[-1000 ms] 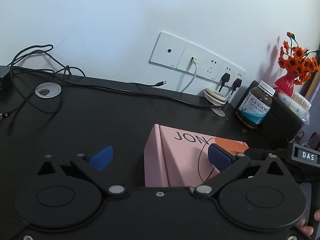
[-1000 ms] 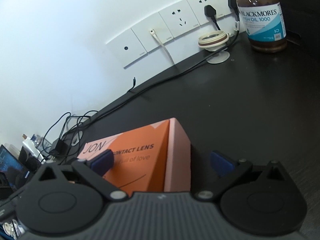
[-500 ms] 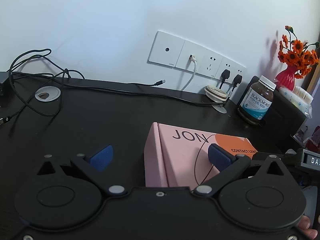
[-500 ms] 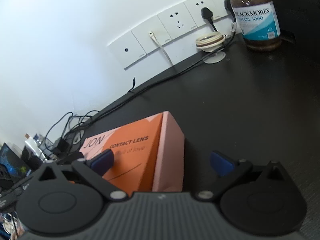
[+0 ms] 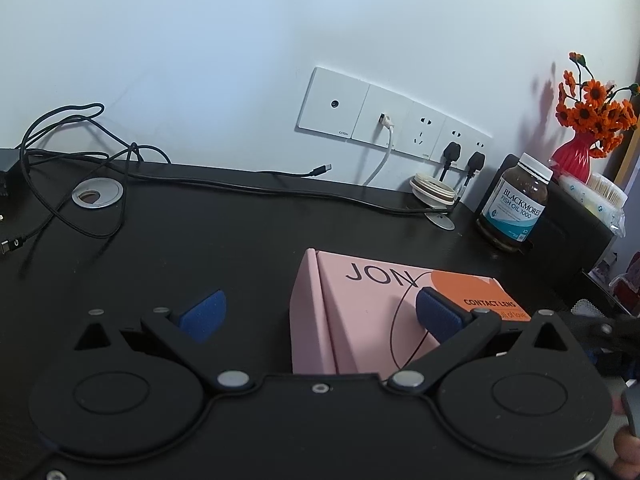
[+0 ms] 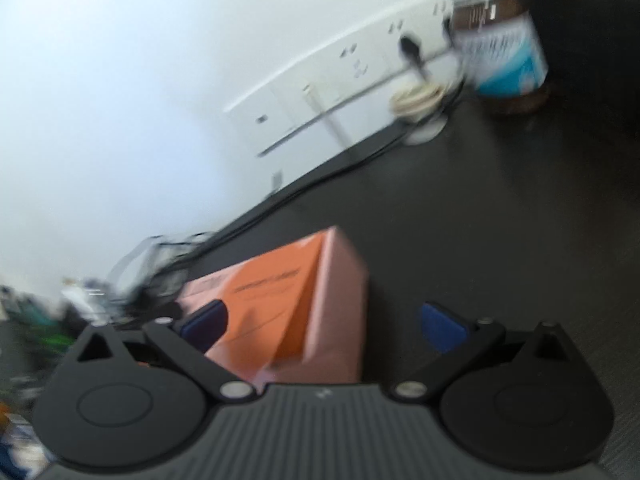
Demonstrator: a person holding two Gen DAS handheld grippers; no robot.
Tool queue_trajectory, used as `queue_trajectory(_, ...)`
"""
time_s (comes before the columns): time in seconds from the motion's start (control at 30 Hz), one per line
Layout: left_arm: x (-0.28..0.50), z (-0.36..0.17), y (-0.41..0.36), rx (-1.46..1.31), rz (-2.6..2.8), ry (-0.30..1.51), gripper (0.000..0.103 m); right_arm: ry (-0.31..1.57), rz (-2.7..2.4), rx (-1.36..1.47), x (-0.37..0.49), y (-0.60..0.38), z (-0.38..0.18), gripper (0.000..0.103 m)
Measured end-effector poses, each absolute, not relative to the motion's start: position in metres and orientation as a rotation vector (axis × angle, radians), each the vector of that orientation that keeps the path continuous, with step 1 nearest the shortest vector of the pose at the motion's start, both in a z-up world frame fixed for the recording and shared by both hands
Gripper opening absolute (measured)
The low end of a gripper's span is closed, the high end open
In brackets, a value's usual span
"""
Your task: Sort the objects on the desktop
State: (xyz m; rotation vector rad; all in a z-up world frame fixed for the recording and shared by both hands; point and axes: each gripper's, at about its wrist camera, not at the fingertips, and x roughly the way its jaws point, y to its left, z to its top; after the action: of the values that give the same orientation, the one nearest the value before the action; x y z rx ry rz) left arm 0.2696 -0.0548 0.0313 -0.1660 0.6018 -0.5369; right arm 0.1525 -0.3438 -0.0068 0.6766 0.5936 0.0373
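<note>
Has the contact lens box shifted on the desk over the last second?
Cannot tell. In the left wrist view the contact lens box now sits lower relative to the wall sockets, but the whole scene shifted, so the camera moved.

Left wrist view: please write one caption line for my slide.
Open left gripper over a black desk, its jaws astride the edge of a pink contact lens box; fish oil bottle behind.

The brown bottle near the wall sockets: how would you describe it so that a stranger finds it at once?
Start at the row of white wall sockets above the black desk, then go right along the desk's back edge. There the brown glass bottle stands upright beside a black box. Only it has a white cap and a blue and white label reading Blackmores Fish Oil 1000.
</note>
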Motion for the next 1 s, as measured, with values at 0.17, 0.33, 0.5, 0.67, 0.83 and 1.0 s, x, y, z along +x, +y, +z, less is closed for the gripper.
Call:
queue_trajectory(0.17, 0.267, 0.031, -0.057, -0.155, -0.543, 0.591, 0.103, 0.649, 0.179, 0.916, 0.156, -0.352, -0.037, 0.102)
queue_trajectory(0.33, 0.264, 0.033, -0.058, -0.143, -0.545, 0.567, 0.103, 0.569, 0.217, 0.946, 0.142, -0.346, -0.025, 0.102)
queue_trajectory(0.5, 0.263, 0.036, -0.056, -0.157, -0.562, 0.559, 0.103, 0.564, 0.288, 1.04, 0.13, -0.347, -0.019, 0.102)
queue_trajectory(0.67, 0.26, 0.037, -0.059, -0.128, -0.556, 0.556, 0.103, 0.574, 0.288, 1.059, 0.12, -0.346, -0.017, 0.102)
queue_trajectory(0.83, 0.257, 0.038, -0.063, -0.078, -0.559, 0.563, 0.103, 0.616, 0.28, 1.036, 0.114, -0.338, -0.018, 0.102)
queue_trajectory(1.0, 0.256, 0.035, -0.067, -0.026, -0.558, 0.569, 0.103, 0.633, 0.255, 1.027, 0.113, -0.334, -0.024, 0.102)
